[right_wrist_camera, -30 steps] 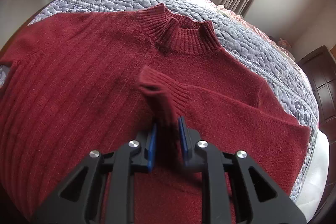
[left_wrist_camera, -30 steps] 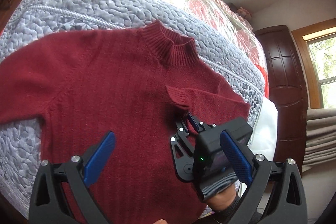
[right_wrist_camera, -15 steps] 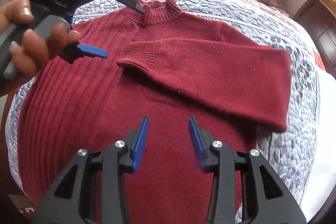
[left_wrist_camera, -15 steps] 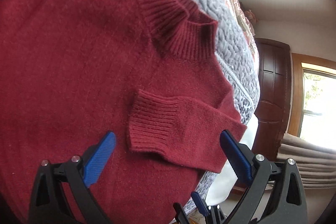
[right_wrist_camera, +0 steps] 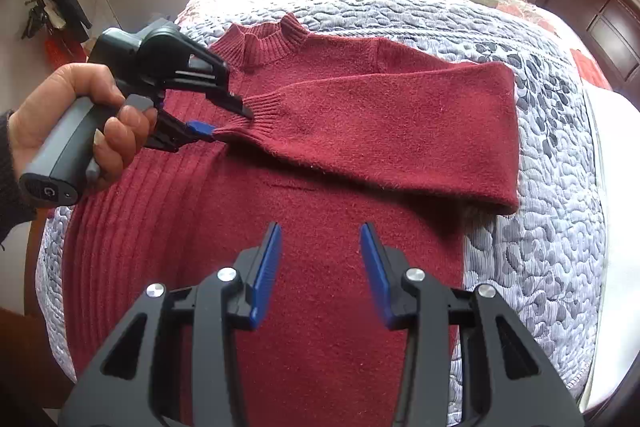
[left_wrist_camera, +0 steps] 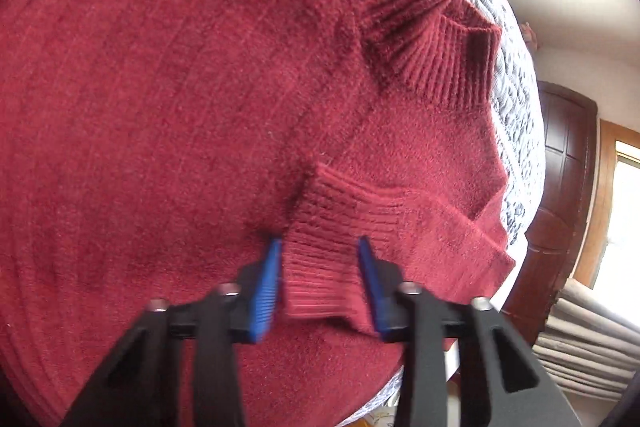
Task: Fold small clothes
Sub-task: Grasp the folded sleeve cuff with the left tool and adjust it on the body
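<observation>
Sleeve (right_wrist_camera: 384,131) cuff situation has changed since half a second ago: back then the left gripper (left_wrist_camera: 320,279) had its blue pads spread wide with the cuff (left_wrist_camera: 332,251) lying loose ahead of it, and now those pads have come in to sit on either side of the ribbed cuff. From the left wrist view they look like they're just at the cuff's edges, so I can't tell if they're really pinching it yet or only bracketing it. In the right wrist view you can see a hand (right_wrist_camera: 76,123) on the grey handle and the fingertips right at the cuff.

Right gripper (right_wrist_camera: 320,267) has pulled back from where it was a second ago, when it was clamped on that same cuff. Now its jaws are apart with nothing between them, hovering over the lower body of the red sweater (right_wrist_camera: 312,267).

Sweater lies flat, front up, on the grey quilted bedspread (right_wrist_camera: 552,227), with that one sleeve folded across the chest below the collar (right_wrist_camera: 272,39).
</observation>
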`<move>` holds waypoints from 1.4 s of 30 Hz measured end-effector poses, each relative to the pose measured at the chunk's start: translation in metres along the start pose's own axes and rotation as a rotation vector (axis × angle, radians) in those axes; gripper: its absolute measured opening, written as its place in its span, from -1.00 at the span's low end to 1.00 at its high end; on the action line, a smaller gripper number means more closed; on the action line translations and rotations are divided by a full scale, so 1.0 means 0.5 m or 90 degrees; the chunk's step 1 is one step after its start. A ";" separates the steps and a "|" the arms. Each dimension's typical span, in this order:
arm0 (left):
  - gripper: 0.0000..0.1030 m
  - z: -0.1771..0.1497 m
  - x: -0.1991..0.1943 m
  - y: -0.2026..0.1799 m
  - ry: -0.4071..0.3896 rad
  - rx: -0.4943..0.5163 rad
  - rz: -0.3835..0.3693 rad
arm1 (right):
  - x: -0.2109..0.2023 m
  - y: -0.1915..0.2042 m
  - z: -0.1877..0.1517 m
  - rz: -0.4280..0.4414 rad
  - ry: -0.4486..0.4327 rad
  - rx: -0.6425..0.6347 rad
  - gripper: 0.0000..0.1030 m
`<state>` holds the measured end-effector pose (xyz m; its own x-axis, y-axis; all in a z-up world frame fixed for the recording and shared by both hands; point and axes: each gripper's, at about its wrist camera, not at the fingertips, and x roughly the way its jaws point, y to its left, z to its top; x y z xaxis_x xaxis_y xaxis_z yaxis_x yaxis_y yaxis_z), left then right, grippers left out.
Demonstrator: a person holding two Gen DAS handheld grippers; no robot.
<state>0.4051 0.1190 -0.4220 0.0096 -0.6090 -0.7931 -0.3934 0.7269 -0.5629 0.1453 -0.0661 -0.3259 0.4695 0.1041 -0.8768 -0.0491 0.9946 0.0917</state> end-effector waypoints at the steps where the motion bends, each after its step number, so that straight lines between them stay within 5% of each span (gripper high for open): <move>1: -0.68 0.000 -0.003 0.003 -0.001 -0.002 0.004 | -0.004 0.002 0.001 0.003 -0.003 0.000 -0.21; 4: -0.89 0.001 -0.017 0.004 -0.012 0.004 0.005 | -0.013 0.012 0.003 0.009 -0.006 -0.002 -0.21; 10: -0.90 -0.018 -0.082 -0.062 -0.056 0.115 0.006 | -0.020 0.029 -0.001 0.021 0.002 -0.004 -0.20; 21: -0.92 -0.038 -0.084 -0.030 -0.069 0.097 -0.007 | -0.013 0.045 -0.020 0.028 0.017 0.000 -0.19; 30: -0.92 -0.022 -0.249 -0.047 -0.143 0.173 -0.007 | -0.013 0.035 -0.015 0.028 0.018 0.011 -0.19; 42: -0.92 0.033 -0.364 0.116 -0.203 0.144 0.018 | -0.003 0.065 -0.014 0.042 0.031 -0.009 -0.19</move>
<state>0.3959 0.2774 -0.3142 0.3003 -0.4851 -0.8213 -0.1847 0.8152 -0.5490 0.1366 -0.0338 -0.3251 0.4214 0.1694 -0.8909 -0.0908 0.9853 0.1444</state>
